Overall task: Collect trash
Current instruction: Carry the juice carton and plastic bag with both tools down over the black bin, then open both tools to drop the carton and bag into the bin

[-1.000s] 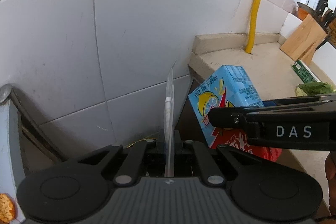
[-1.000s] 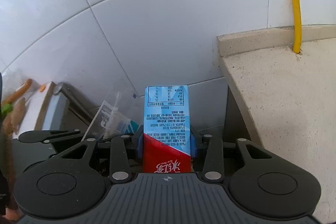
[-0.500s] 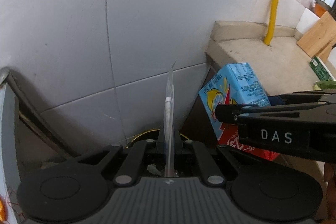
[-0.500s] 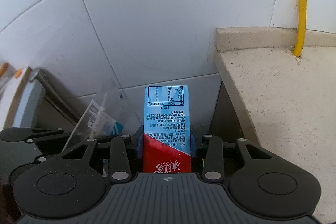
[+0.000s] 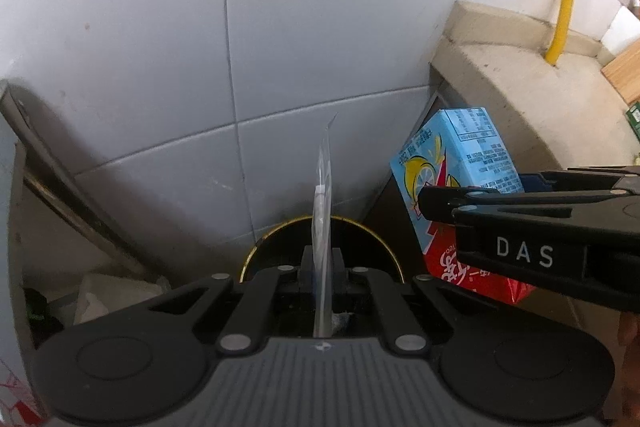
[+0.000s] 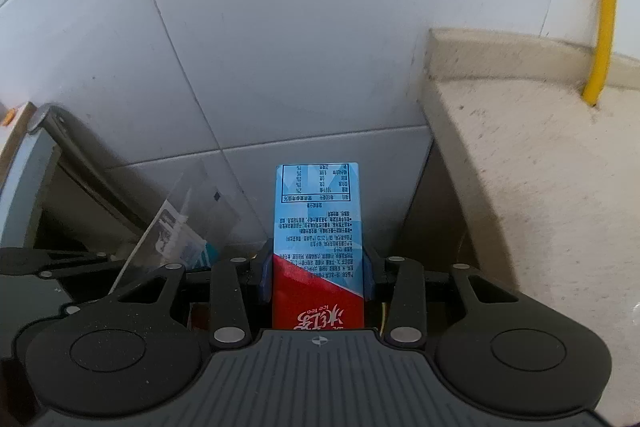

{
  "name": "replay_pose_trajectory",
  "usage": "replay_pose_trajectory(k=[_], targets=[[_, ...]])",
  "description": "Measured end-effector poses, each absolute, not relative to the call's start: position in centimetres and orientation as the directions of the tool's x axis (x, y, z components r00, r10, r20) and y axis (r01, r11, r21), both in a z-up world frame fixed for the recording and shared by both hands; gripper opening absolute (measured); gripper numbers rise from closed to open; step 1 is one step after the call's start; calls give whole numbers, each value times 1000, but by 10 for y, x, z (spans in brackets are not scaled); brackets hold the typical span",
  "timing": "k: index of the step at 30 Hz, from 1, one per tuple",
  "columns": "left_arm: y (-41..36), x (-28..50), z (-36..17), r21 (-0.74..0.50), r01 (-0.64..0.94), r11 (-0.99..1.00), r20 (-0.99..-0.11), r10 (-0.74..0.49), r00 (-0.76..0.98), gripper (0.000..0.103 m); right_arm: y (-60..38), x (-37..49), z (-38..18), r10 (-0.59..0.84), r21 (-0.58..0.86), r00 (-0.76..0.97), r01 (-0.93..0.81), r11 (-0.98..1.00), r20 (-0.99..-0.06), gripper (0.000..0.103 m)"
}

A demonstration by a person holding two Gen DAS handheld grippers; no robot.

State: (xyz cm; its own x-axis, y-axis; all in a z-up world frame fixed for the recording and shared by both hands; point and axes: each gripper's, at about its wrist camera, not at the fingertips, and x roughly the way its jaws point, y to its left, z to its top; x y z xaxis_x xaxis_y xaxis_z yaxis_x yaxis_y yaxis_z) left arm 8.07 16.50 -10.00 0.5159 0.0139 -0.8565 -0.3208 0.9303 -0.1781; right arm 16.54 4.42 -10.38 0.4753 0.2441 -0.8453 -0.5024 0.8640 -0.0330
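Two pieces of trash are held up in front of a white tiled wall. One is a clear plastic wrapper, thin and seen edge-on. The left gripper is closed tight on it, and the wrapper stands straight up between the fingers. The other is a blue and red drink carton with a lemon picture on its side. The right gripper squeezes it at its red end, and the blue end points up. Just below the wrapper is a round black bin with a yellow rim. A stone counter is on the right, with a yellow pipe running up the wall behind it.
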Motion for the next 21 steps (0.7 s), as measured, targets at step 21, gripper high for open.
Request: replay_pose_trajectory(k=[21], targets=[[167,110,-136,-217,-427,878,-919,-35,393,2,41,199,-154,211,9,361,-488,873,-908,48]])
